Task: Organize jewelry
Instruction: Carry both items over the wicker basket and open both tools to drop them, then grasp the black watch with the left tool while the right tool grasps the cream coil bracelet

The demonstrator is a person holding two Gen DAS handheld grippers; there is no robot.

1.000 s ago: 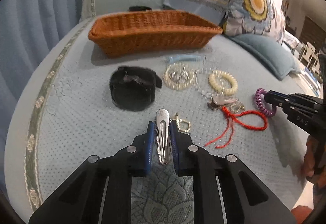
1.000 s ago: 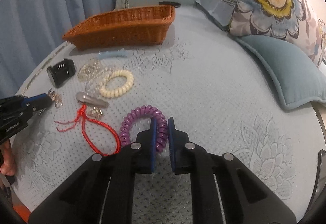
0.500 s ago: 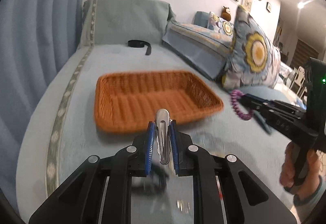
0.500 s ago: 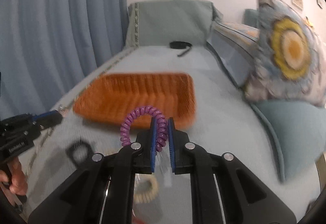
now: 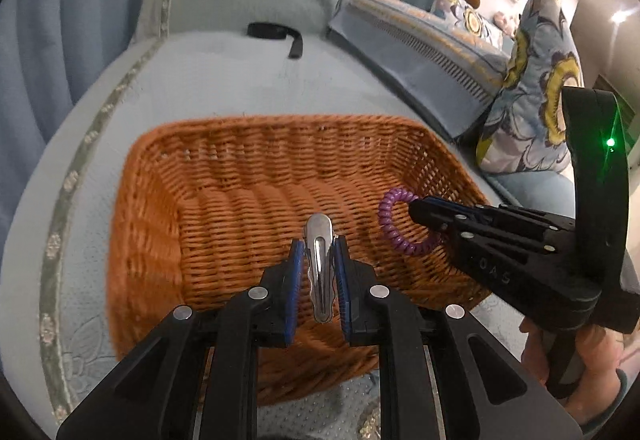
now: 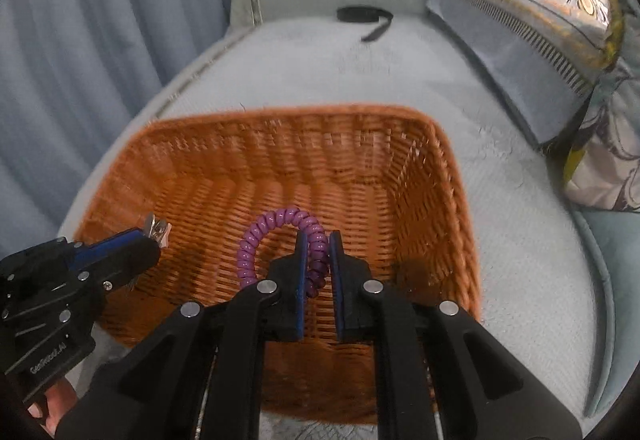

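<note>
An empty orange wicker basket (image 5: 168, 224) (image 6: 448, 176) lies on the pale blue bed cover. My left gripper (image 5: 318, 252) is shut on a silver hair clip (image 5: 319, 272) and holds it above the basket's near half; it shows at the left of the right wrist view (image 6: 154, 234). My right gripper (image 6: 318, 240) is shut on a purple spiral hair tie (image 6: 276, 228) and holds it over the basket's middle. In the left wrist view the right gripper (image 5: 416, 210) comes in from the right with the purple tie (image 5: 390, 224) hanging over the basket.
A black strap (image 5: 276, 32) (image 6: 364, 16) lies on the bed beyond the basket. A floral pillow (image 5: 532, 112) and a folded striped blanket (image 5: 420, 44) lie to the right. Blue curtains (image 6: 80, 40) hang on the left. A bit of beaded jewelry (image 5: 370, 426) shows at the bottom edge.
Both grippers have risen from the bed and moved forward over the basket, each still holding its item. The jewelry left on the bed has dropped out of view.
</note>
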